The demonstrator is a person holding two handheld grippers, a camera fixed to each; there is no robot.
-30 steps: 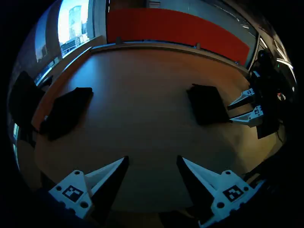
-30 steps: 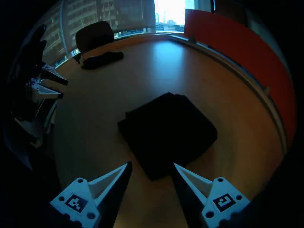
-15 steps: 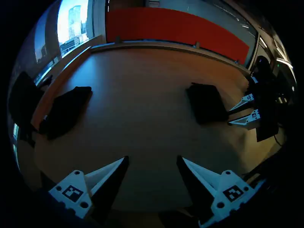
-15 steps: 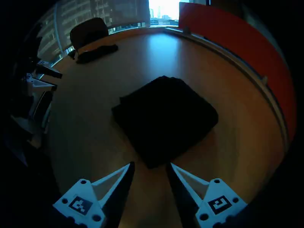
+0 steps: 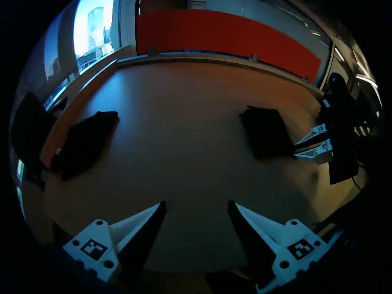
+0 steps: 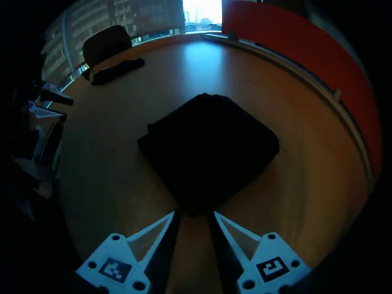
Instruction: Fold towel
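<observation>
A dark folded towel [image 6: 210,147] lies on the wooden table [image 6: 304,161], right in front of my right gripper [image 6: 194,214]. The gripper is open, its fingers drawn fairly close, and the towel's near corner sits at their tips. In the left gripper view the same folded towel [image 5: 264,132] lies at the right, with the right gripper [image 5: 313,145] at its near edge. My left gripper [image 5: 196,206] hovers open over bare table with nothing between its fingers. A second dark towel [image 5: 83,142] lies crumpled at the left.
A dark chair [image 6: 105,44] stands at the far table edge beside the crumpled towel [image 6: 115,71]. A red panel [image 5: 220,34] runs along the back of the table. The left gripper [image 6: 49,103] shows at the left of the right gripper view.
My right gripper has moved closer to the folded towel, and its fingers have narrowed around the near corner. The left gripper has stayed put.
</observation>
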